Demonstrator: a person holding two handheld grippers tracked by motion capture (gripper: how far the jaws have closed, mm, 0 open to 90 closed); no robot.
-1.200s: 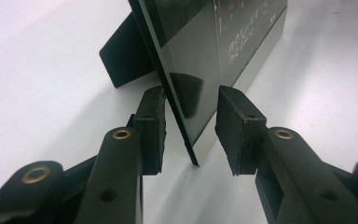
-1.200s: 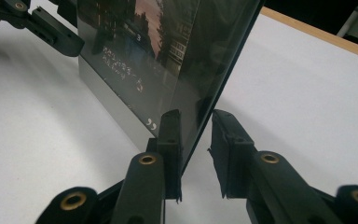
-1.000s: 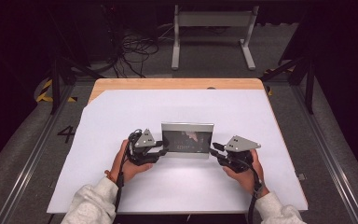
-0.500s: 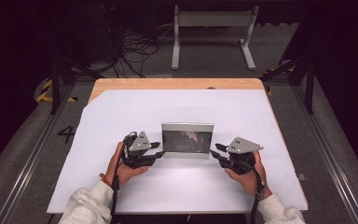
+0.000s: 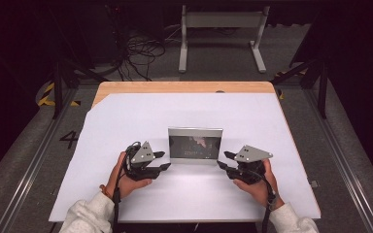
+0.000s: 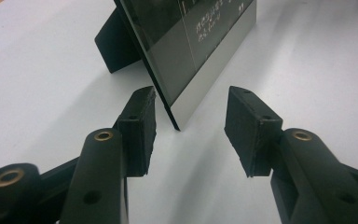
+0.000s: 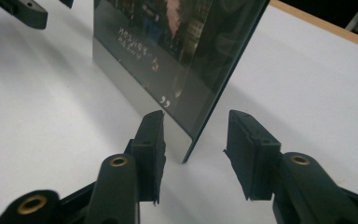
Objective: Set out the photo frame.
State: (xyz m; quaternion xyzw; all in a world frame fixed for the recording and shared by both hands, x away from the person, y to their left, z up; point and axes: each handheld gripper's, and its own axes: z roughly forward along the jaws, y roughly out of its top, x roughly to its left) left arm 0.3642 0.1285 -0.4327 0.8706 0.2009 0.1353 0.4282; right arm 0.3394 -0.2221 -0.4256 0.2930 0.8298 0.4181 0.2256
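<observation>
Two grippers, one picture frame [image 5: 194, 144] standing upright on its black back stand, roughly mid-table on the white sheet [image 5: 141, 111] and a bit toward the person's side. The left gripper [image 5: 161, 160] sits at the frame's left edge and the right gripper [image 5: 225, 160] at its right edge. In both gripper views the frame's bottom corner pokes in between the pads with clear daylight on either side, so nothing's actually gripped. Both sets of jaws have just been opening and stand about halfway apart.
</observation>
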